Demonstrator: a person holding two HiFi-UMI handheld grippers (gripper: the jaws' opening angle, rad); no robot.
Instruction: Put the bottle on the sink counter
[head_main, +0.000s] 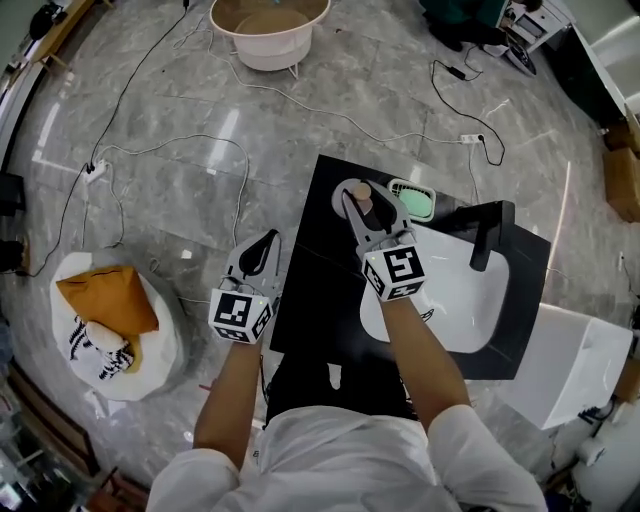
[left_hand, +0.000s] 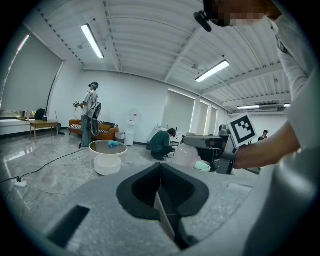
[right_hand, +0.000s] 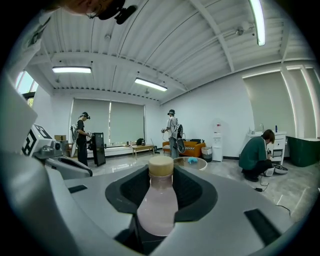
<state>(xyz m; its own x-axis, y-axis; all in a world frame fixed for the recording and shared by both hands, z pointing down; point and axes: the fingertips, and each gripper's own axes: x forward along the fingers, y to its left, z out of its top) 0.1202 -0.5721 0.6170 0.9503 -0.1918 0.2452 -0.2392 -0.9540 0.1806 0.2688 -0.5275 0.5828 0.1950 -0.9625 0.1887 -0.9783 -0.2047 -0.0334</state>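
the bottle (right_hand: 157, 205) looks like smooth translucent plastic with a matt tan cap (right_hand: 161, 165). the counter (head_main: 310, 290) is glossy black, the sink (head_main: 465, 300) glossy white, the floor (head_main: 190, 120) polished grey stone.

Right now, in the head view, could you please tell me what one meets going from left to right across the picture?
White sack → left gripper → bottle → green dish → black faucet → brown box.
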